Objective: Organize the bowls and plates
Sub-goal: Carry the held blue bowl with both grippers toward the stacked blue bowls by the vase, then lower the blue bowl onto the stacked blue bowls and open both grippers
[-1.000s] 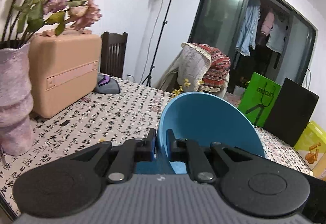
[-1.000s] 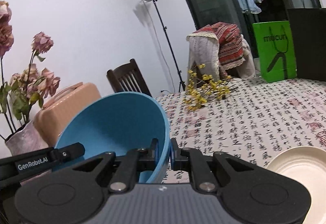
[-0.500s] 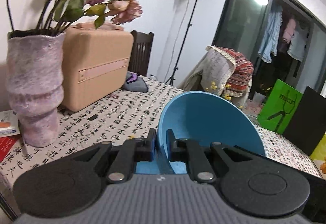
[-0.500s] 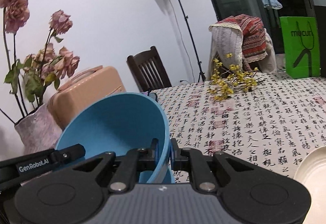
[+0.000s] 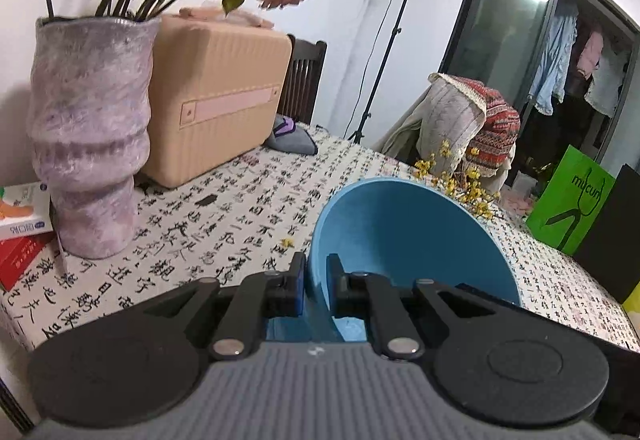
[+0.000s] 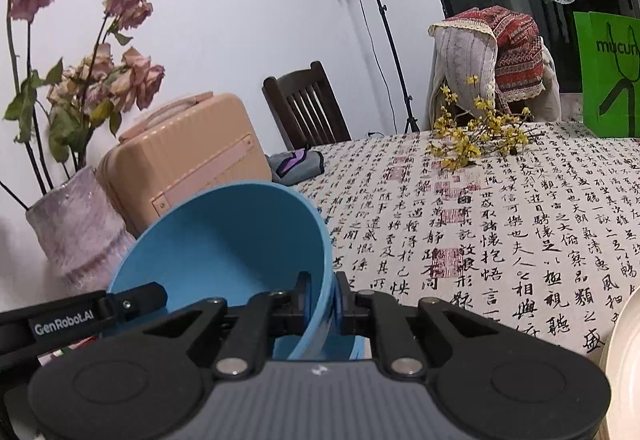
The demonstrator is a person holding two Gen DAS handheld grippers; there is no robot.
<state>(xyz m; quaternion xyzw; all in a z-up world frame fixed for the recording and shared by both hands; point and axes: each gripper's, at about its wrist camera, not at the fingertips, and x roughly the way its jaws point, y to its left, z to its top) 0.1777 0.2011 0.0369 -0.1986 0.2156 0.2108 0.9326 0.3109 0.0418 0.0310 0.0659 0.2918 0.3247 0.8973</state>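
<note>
Two grips: we hold one blue bowl (image 5: 404, 240) between us, clear of the tabletop (image 5: 240, 199) and tilted.
Left hand-held gripper (image 5: 316, 282): jaws narrow, clamped on the bowl's near rim — one pad inside, one outside.
Right hand-held gripper (image 6: 322, 298): pinched likewise on the opposite rim of the same bowl.
Bowl's place: in the air over the printed cloth, near the lilac vase (image 5: 90, 131) and the peach case (image 5: 216, 95).
Done: as we judge it, only the lifting — the bowl is not yet set down or stacked.
Left: a cream plate (image 6: 624, 364) shows at the right view's edge; whether the bowl goes on it we cannot tell.
</note>
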